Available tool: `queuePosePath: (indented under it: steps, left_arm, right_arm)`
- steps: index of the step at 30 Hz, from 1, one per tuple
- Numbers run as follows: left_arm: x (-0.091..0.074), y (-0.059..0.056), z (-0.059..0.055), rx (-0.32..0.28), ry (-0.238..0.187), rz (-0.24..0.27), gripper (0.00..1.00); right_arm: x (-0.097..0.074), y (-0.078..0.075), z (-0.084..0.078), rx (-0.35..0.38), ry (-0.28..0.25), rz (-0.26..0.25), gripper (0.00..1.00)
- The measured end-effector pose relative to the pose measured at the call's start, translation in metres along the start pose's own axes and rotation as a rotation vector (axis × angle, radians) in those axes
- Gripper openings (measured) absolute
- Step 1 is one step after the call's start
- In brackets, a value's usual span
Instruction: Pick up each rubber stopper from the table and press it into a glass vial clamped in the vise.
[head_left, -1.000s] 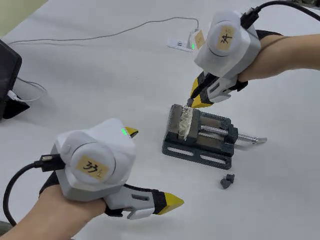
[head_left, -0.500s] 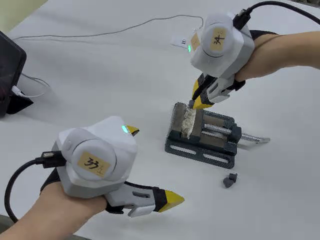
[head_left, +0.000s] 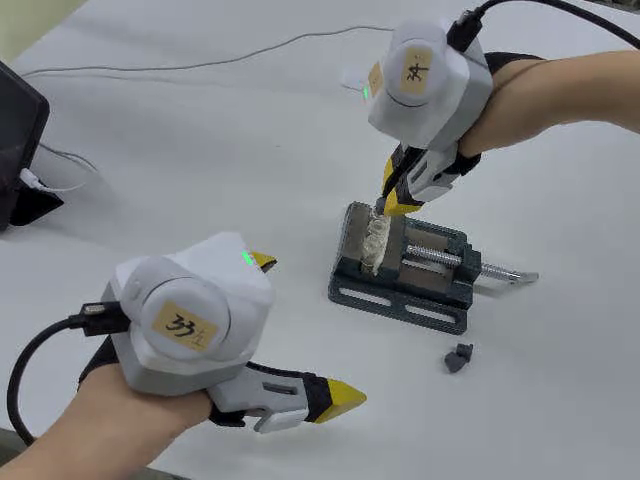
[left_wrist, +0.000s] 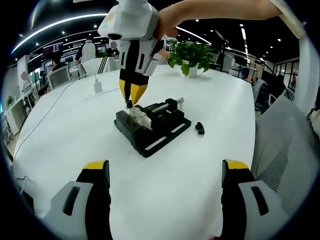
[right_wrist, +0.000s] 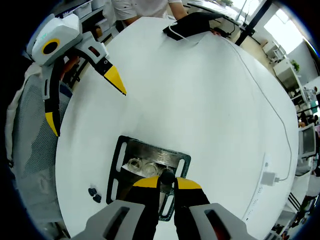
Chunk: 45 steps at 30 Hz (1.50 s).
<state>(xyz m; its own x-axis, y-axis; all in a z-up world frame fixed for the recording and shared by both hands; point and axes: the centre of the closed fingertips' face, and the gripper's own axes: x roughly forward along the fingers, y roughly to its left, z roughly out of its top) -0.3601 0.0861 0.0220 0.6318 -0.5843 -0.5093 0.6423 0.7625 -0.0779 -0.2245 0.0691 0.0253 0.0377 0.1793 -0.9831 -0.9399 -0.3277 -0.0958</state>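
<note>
The right gripper (right_wrist: 167, 184) pinches a small dark round rubber stopper (right_wrist: 167, 176) between jaws closed to a narrow gap. It is poised over the clear glass vials (head_left: 375, 240) in the dark metal bench vise (head_left: 425, 290), possibly touching one. In the head view the left gripper (left_wrist: 165, 167) gapes wide and empty at the vise's 8 o'clock. Spare dark stoppers (head_left: 457, 357) lie on the white table (head_left: 200, 150) at its 5 o'clock.

The right gripper (head_left: 385, 208) points steeply down from the outstretched right forearm (head_left: 560, 95), its jaws nearly together and pinching a rubber stopper (right_wrist: 167, 177) at their tips. The left gripper (head_left: 304, 330) hovers low and level, jaws spread wide, empty.
</note>
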Motion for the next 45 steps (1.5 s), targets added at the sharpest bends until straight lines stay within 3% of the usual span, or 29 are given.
queuePosePath:
  steps: [9,18,25,29,45]
  left_arm:
    - [0.003,-0.001,0.002,0.004,-0.002,-0.003,0.92]
    - [0.004,-0.002,0.001,0.001,0.0,-0.007,0.91]
    - [0.004,-0.004,0.001,0.002,0.001,-0.01,0.91]
    - [0.003,-0.003,0.0,-0.003,0.001,-0.008,0.91]
    - [0.003,-0.003,-0.004,-0.006,0.011,-0.01,0.89]
  right_arm:
    - [-0.001,0.001,0.001,0.095,0.01,-0.006,0.05]
    - [-0.001,0.002,0.0,0.157,0.049,-0.052,0.05]
    - [-0.005,0.01,0.002,0.107,0.051,-0.056,0.07]
    - [-0.006,0.011,0.002,0.114,0.039,-0.053,0.07]
    - [-0.003,0.005,0.002,0.09,0.019,-0.039,0.1]
